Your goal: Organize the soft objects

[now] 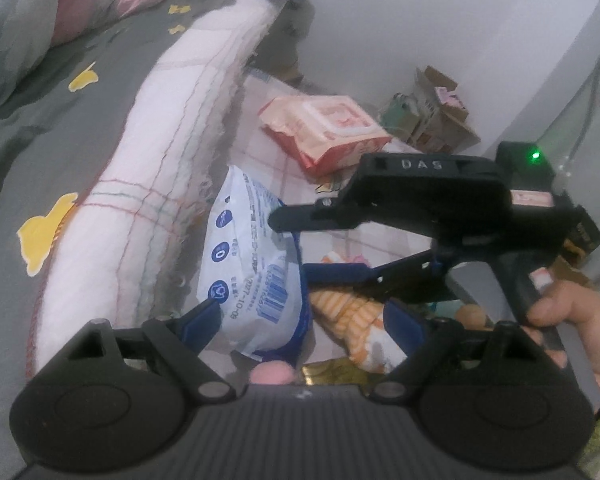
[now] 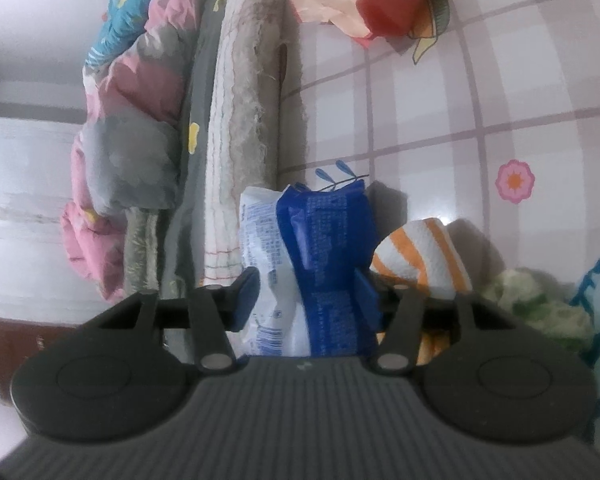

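Observation:
A blue and white soft pack point(image 2: 320, 248) stands on end on the plaid sheet point(image 2: 480, 100), against the edge of a white padded mattress point(image 2: 236, 128). My right gripper point(image 2: 306, 296) has a blue pad on each side of the pack, which looks pinched between them. In the left wrist view the same pack point(image 1: 252, 256) rises between the fingers of my left gripper point(image 1: 300, 320), which stands wide open; its right pad is well apart from the pack. The right gripper point(image 1: 294, 244) reaches in from the right. An orange-striped white soft thing point(image 2: 420, 256) lies just right of the pack.
A red and pink tissue pack point(image 1: 328, 132) lies farther back on the plaid sheet. Cardboard boxes point(image 1: 436, 112) stand by the wall. A pink and grey quilt point(image 2: 132, 152) is heaped on the bed. Something green and fluffy point(image 2: 532, 300) lies at the right. A hand point(image 1: 572, 320) holds the right gripper's handle.

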